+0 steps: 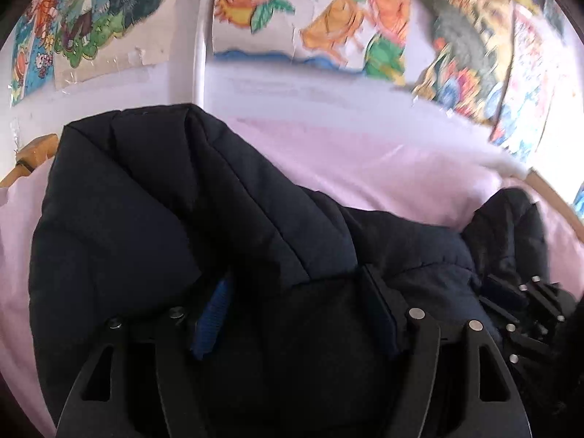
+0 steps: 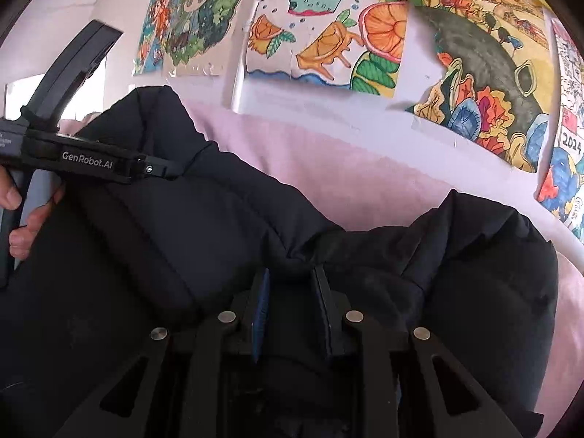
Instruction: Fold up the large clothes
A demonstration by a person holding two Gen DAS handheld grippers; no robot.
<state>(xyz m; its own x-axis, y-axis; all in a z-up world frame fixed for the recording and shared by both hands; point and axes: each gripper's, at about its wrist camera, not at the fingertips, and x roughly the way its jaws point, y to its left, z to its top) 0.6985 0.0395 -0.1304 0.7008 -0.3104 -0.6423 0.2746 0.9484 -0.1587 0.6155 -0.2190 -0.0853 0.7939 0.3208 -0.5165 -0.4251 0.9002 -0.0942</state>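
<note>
A dark navy padded jacket (image 1: 146, 219) lies bunched on a pink sheet (image 1: 383, 168). In the left wrist view my left gripper (image 1: 295, 292) has its jaws set wide with a thick fold of the jacket between them. In the right wrist view my right gripper (image 2: 292, 277) is shut on a pinched ridge of the jacket (image 2: 219, 226). The left gripper (image 2: 171, 169) shows at the left in the right wrist view, hand-held, its tip on the jacket's raised edge. The right gripper (image 1: 525, 303) shows at the lower right in the left wrist view.
A white wall close behind carries several colourful children's drawings (image 2: 328, 29). A white pipe (image 1: 199, 58) runs down the wall. A wooden bed frame part (image 1: 33, 153) shows at the left and a wooden edge (image 1: 558, 197) at the right.
</note>
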